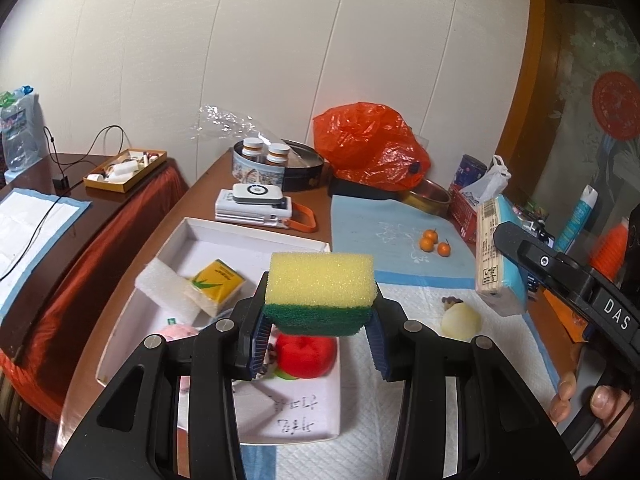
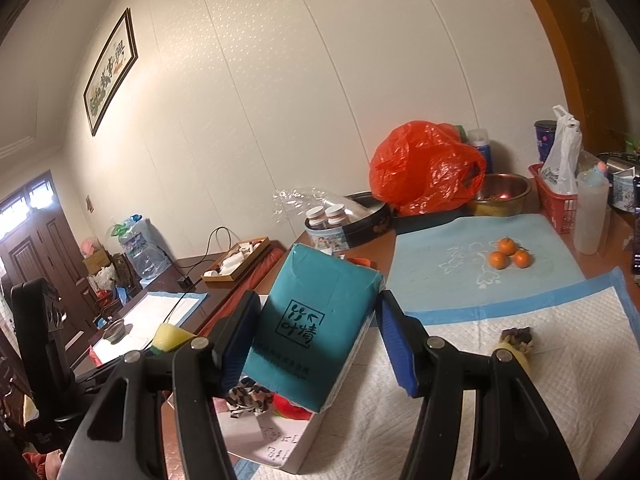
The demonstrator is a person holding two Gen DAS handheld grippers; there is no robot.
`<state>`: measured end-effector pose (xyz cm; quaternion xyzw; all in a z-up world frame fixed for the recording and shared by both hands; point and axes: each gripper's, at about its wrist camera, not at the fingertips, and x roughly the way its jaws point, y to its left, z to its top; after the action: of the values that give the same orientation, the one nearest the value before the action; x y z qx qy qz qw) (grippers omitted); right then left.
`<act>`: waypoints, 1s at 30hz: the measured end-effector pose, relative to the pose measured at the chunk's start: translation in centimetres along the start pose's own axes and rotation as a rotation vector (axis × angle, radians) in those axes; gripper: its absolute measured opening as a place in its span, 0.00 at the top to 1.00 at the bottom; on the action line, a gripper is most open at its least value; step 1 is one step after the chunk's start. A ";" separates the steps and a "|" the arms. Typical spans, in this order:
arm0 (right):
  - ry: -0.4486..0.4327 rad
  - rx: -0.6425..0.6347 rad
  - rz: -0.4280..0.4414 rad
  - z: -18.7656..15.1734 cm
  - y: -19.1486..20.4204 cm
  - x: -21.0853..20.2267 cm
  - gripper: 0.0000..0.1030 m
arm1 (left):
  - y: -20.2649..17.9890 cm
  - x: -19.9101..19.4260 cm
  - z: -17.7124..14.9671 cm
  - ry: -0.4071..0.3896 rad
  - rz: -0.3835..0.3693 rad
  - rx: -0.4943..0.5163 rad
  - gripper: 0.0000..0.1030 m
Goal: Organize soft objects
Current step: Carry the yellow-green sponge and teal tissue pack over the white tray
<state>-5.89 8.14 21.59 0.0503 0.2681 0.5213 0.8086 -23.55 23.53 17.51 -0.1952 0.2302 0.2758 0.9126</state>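
My left gripper [image 1: 318, 334] is shut on a yellow and green sponge [image 1: 320, 288] and holds it above the white box [image 1: 256, 240]. In the box lie a white foam block [image 1: 168, 294], a yellow tissue pack [image 1: 218, 286], a red plush fruit [image 1: 306, 356] and a pink plush [image 1: 178, 332]. My right gripper [image 2: 316, 344] is shut on a teal tissue pack [image 2: 316, 328], held above the box's right edge [image 2: 296, 452]; the pack also shows in the left wrist view [image 1: 500, 256]. A pale yellow soft toy [image 1: 460, 320] lies on the white pad.
Three small oranges [image 1: 434, 244] sit on a blue mat. An orange plastic bag [image 1: 368, 146], a round tin with bottles [image 1: 264, 164], a metal bowl [image 2: 500, 194], a red basket [image 2: 554, 200] and a power bank [image 1: 256, 204] stand behind. A dark side table [image 1: 80, 192] is at left.
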 end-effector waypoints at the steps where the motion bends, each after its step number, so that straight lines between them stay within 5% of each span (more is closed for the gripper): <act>1: 0.001 -0.001 0.002 0.0 0.2 0.1 0.42 | 0.3 -0.1 0.1 -0.002 0.003 -0.001 0.60; 16: -0.026 0.005 0.067 3.6 5.0 3.2 0.42 | 6.0 -1.8 6.7 -0.102 0.050 0.053 0.60; 24: 0.089 0.025 0.025 0.7 5.8 7.9 0.42 | 8.7 3.1 4.6 0.032 0.062 0.047 0.60; 30: 0.268 0.076 -0.003 -2.7 4.8 12.8 0.42 | 10.2 8.5 2.3 0.171 0.067 0.035 0.60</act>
<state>-7.11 20.93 16.14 0.0106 0.3933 0.5114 0.7640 -22.56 36.09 12.56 -0.1940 0.3183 0.2843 0.8833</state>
